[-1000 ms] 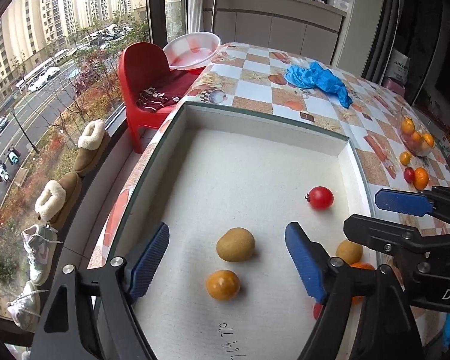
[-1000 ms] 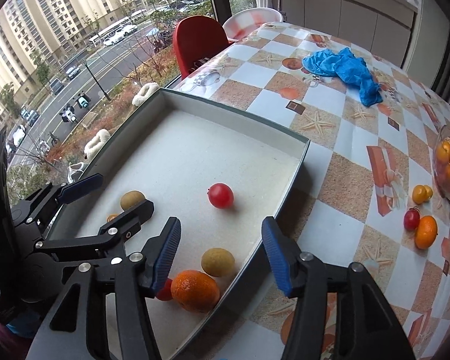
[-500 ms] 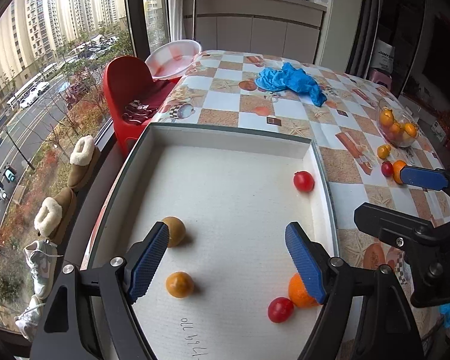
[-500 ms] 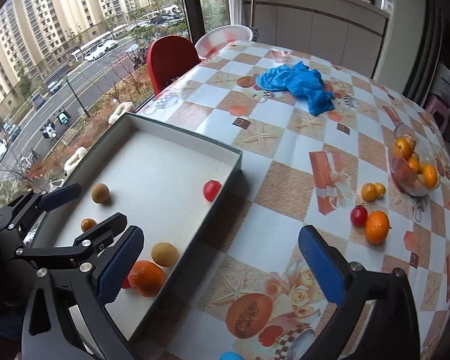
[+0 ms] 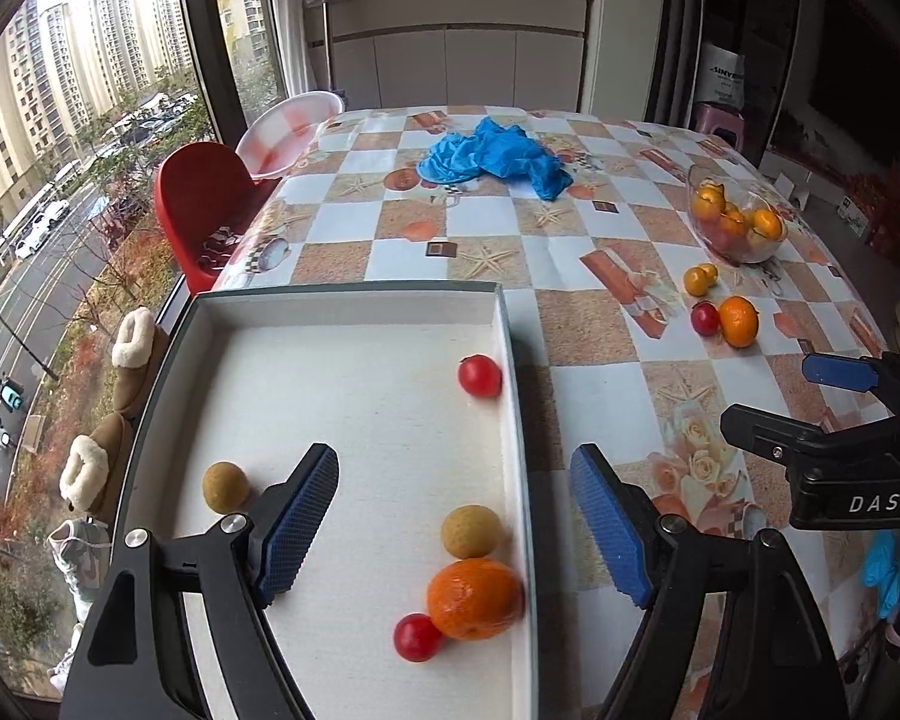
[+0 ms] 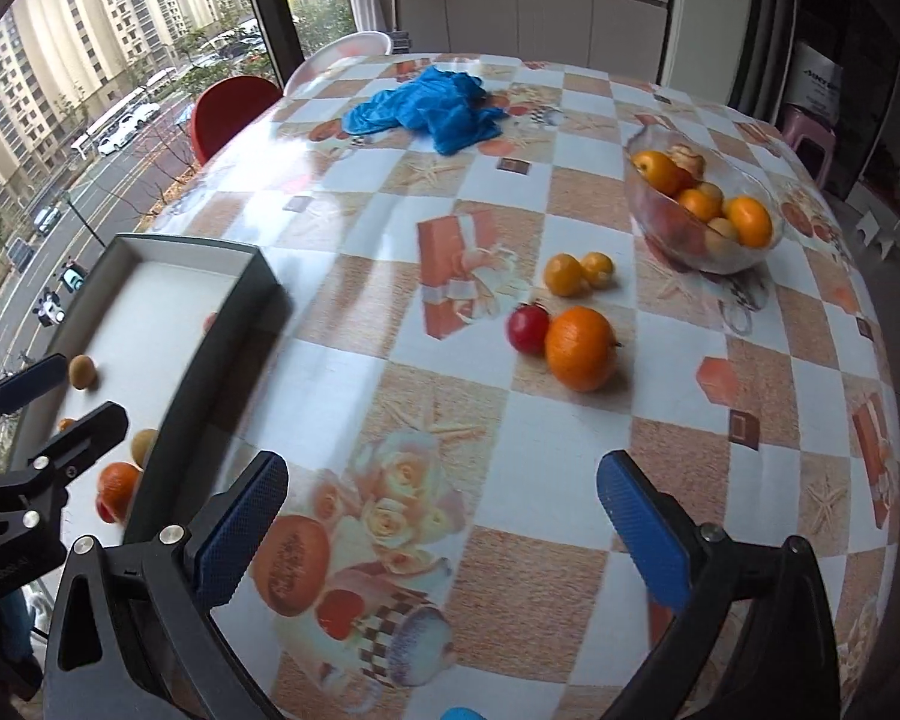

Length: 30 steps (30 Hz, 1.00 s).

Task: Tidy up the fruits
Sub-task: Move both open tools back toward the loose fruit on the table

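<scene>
A white-lined tray (image 5: 510, 360) (image 6: 222, 324) holds an orange (image 5: 475, 599), a tan fruit (image 5: 471, 531), another tan fruit (image 5: 225, 485) and two small red fruits (image 5: 479, 376) (image 5: 417, 636). On the tablecloth lie an orange (image 6: 581, 348), a red fruit (image 6: 528, 329) and two small yellow fruits (image 6: 579, 273). A glass bowl (image 6: 705, 207) holds several oranges. My left gripper (image 5: 456, 525) is open and empty above the tray's right wall. My right gripper (image 6: 444, 531) is open and empty over the tablecloth, short of the loose fruits.
A blue cloth (image 5: 492, 157) (image 6: 429, 108) lies at the table's far side. A red chair (image 5: 201, 198) and a plastic basin (image 5: 288, 132) stand by the window. The table's right edge (image 6: 870, 312) drops to the floor.
Both grippers have pulled back and swung right, away from the tray's inside. The right gripper now faces the loose fruits on the tablecloth and has opened wider.
</scene>
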Motion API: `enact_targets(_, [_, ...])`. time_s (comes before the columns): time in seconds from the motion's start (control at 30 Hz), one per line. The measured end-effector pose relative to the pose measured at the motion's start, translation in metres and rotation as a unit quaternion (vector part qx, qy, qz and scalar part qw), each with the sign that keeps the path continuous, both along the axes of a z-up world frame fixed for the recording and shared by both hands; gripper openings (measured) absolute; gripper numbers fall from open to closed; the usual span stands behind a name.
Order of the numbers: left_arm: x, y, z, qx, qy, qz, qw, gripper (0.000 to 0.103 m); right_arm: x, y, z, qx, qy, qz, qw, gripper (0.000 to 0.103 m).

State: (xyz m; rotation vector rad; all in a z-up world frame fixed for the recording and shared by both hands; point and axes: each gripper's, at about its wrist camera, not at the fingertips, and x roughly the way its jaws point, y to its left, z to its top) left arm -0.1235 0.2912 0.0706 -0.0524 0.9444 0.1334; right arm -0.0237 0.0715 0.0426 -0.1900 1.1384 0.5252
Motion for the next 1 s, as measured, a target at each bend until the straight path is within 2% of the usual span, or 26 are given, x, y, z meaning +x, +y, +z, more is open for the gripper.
enact_targets(0.27, [0.026, -0.059, 0.001, -0.012, 0.014, -0.047, 0.9987, 0.081, 0.005, -0.072, -0.024, -0.054, -0.01, -0.061, 0.997, 0.103])
enact_targets(0.47, [0.056, -0.094, -0.01, -0.018, 0.028, -0.063, 0.9974, 0.081, 0.001, -0.11, -0.032, -0.073, -0.032, -0.087, 0.993, 0.103])
enact_targets(0.63, [0.086, -0.107, -0.024, -0.006, 0.039, -0.063, 0.9972, 0.081, -0.004, -0.126, -0.04, -0.059, -0.033, -0.096, 0.993, 0.103])
enact_targets(0.7, [0.097, -0.109, -0.029, -0.004, 0.041, -0.059, 0.9974, 0.081, -0.004, -0.131, -0.045, -0.038, -0.024, -0.101, 0.994, 0.103])
enact_targets(1.0, [0.133, -0.13, -0.049, -0.007, 0.04, -0.07, 0.9967, 0.081, -0.012, -0.135, -0.046, -0.024, -0.053, -0.097, 0.994, 0.103])
